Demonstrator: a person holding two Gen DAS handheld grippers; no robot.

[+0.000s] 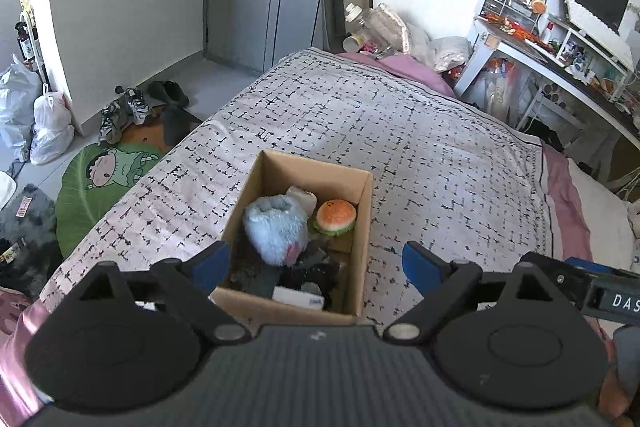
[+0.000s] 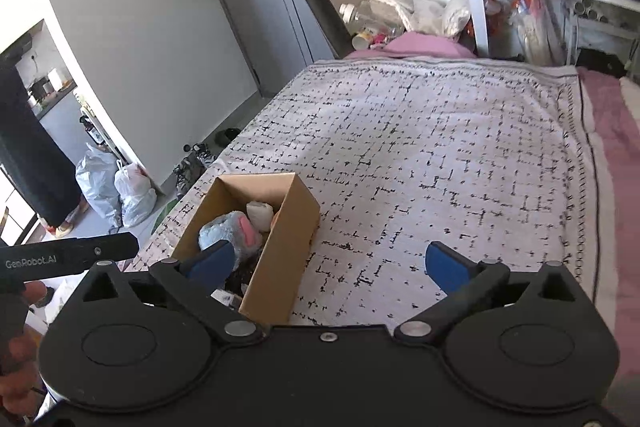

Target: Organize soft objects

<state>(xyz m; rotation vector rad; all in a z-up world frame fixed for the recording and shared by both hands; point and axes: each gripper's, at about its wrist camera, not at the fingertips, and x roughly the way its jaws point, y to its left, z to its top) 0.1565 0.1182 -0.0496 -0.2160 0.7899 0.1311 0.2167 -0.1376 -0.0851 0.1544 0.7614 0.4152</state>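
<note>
Cardboard box (image 1: 362, 223) sits open on the bed (image 1: 440, 163), near its left edge, and it holds the soft things: one fluffy blue plush (image 1: 276, 227) at the middle, one burger-shaped squishy toy (image 1: 335, 217) at about three o'clock from it, one pale rolled piece (image 1: 302, 197) at twelve o'clock behind the plush, and some dark items at six o'clock that I cannot make out. On the patterned cover around the box I count no loose soft things at all, so by the look of it the sorting is near its end.

Both tongs stand wide apart with nothing between them. The left tongs (image 1: 316, 263) hang above the box's near end; the right tongs (image 2: 332, 261) are off to the box's right side, with the left finger (image 2: 212, 259) over the box's near corner and the other over bare cover.

Trouble could come from the box itself: it stands close to the bed's edge at nine o'clock, and a nudge from either tool could slide or tip it toward the floor. The plush rides high in the pile, so a passing finger could also drag it out. Two tools crowd one small box and might knock together.
</note>
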